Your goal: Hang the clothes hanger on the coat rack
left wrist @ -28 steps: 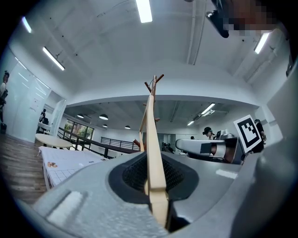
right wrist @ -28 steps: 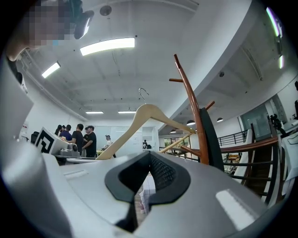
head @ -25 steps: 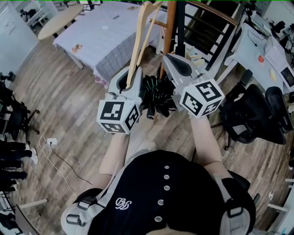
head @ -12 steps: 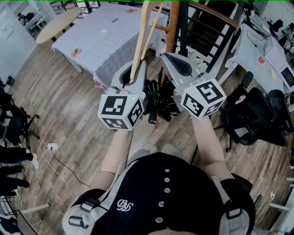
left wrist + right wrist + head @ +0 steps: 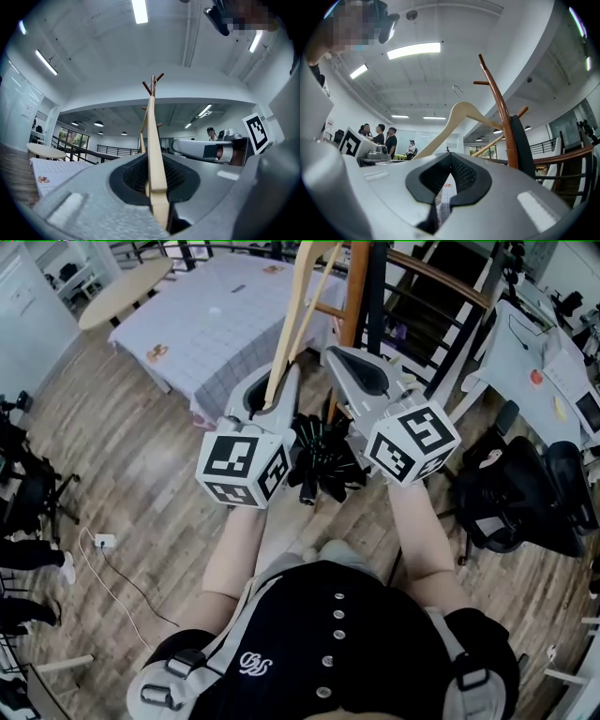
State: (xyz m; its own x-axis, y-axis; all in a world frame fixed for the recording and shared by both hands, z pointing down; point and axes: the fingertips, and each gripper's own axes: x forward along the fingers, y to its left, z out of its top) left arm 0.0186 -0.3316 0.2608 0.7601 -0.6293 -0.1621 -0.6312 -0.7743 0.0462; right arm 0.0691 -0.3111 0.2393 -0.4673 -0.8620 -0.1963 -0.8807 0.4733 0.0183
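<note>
Pale wood planks make up the floor (image 5: 141, 456) of an open office room with strip lights on a white ceiling; two tables stand ahead, one under a checked cloth (image 5: 225, 324) and one round (image 5: 122, 292), and a black chair (image 5: 525, 493) sits at the right. There is one hanger (image 5: 292, 324), of light wood, one brown coat rack (image 5: 354, 287), and two grippers. The left gripper (image 5: 279, 395) pinches the end of one hanger arm between its pads. From there the hanger's long axis runs steeply up and away, close beside the rack's pole. In the right gripper view its shoulder curves over, the small metal hook on top pointing upward, apart from the rack's pegs. The right gripper (image 5: 336, 357) hangs just beside the left one, its tips pressed together on nothing.
</note>
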